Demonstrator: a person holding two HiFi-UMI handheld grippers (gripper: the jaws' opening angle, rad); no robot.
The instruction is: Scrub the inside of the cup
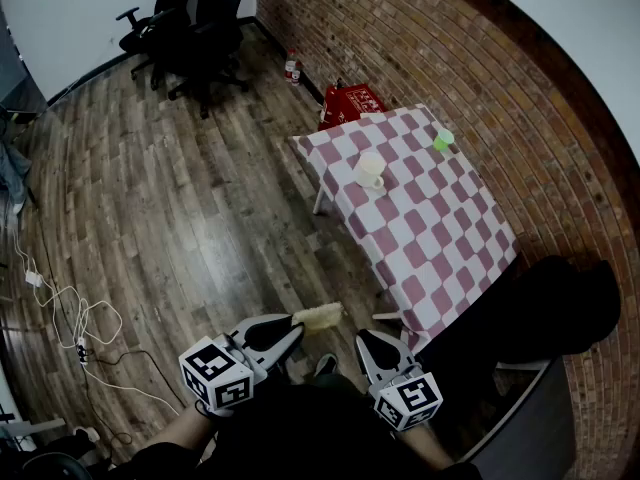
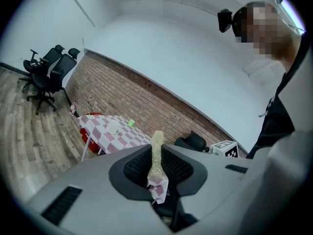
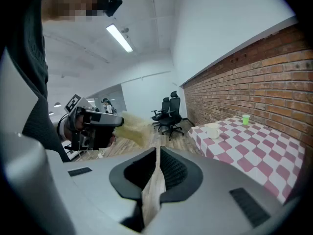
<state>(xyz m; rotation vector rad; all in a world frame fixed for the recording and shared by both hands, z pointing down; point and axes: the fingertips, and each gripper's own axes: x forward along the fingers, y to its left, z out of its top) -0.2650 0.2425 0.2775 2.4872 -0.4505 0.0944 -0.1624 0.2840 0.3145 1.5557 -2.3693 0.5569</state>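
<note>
A white cup (image 1: 369, 170) stands on the table with the pink-and-white checked cloth (image 1: 440, 238), well ahead of both grippers. My left gripper (image 1: 293, 327) is held low over the wooden floor, shut on a pale yellow scrubbing sponge (image 1: 319, 316) that sticks out past its jaws. In the left gripper view the sponge (image 2: 157, 148) stands pinched between the jaws, with the cup (image 2: 113, 127) far beyond it. My right gripper (image 1: 369, 341) is beside it, shut with nothing in it. The right gripper view shows the cup (image 3: 212, 130) and the sponge (image 3: 133, 126).
A small green cup (image 1: 443, 140) sits near the table's far edge by the brick wall (image 1: 480, 78). A red bag (image 1: 348, 103) lies beyond the table. Black office chairs (image 1: 195, 18) stand at the back. Cables (image 1: 70, 313) trail on the floor at left.
</note>
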